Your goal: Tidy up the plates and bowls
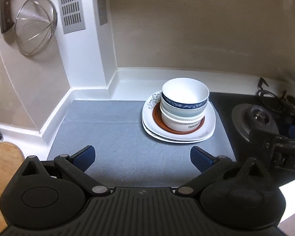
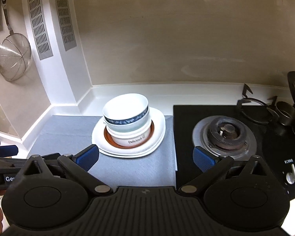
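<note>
Stacked bowls [image 1: 183,104] are seen nested on white plates [image 1: 177,135] at the grey mat's [image 1: 108,129] right end. Both the left gripper [image 1: 142,157] and right gripper [image 2: 145,155] are held wide open, empty. Only the right view shows the whole gas burner [image 2: 225,135] and stove knobs [image 2: 292,174]; only the left, a wooden board [image 1: 2,169].

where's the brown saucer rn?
Both views: brown saucer sits on the white plates, under the stacked bowls, on the grey mat left of the stove.
</note>
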A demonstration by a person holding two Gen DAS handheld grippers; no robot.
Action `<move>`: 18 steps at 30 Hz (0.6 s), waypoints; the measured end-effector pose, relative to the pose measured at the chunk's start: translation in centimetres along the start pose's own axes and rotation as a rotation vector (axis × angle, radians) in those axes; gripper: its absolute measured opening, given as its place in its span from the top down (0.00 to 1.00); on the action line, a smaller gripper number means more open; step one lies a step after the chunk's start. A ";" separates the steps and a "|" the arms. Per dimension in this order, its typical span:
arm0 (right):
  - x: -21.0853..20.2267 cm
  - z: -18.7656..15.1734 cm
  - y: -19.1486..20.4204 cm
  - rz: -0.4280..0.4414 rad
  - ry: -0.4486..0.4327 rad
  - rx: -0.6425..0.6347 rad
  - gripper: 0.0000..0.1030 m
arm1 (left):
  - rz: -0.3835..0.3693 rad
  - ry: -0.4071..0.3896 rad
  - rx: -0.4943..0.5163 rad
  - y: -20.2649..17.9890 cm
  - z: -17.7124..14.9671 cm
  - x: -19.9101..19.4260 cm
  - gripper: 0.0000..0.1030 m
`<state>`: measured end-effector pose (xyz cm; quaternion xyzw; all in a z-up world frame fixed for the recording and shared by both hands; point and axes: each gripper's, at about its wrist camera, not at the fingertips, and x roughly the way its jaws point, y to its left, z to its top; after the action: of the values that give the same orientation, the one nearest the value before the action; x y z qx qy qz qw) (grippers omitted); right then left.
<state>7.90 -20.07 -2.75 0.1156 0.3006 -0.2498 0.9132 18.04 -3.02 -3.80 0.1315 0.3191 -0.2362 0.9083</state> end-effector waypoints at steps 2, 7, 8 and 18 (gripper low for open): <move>-0.1 -0.2 -0.2 -0.014 0.009 0.000 0.01 | 0.010 -0.007 0.031 -0.7 -0.1 0.0 0.00; -0.3 -0.6 -0.9 -0.027 0.011 0.014 0.01 | -0.007 0.002 0.056 -1.7 -0.3 0.1 0.00; -0.4 -0.6 -1.0 -0.030 0.008 0.016 0.01 | -0.003 0.001 0.056 -1.9 -0.2 0.1 0.00; -0.4 -0.5 -1.5 -0.048 0.000 0.017 0.00 | -0.020 -0.003 0.049 -2.0 -0.3 0.1 0.00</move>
<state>6.56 -21.04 -3.00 0.1162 0.3010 -0.2741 0.9060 16.88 -4.61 -4.25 0.1503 0.3131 -0.2533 0.9029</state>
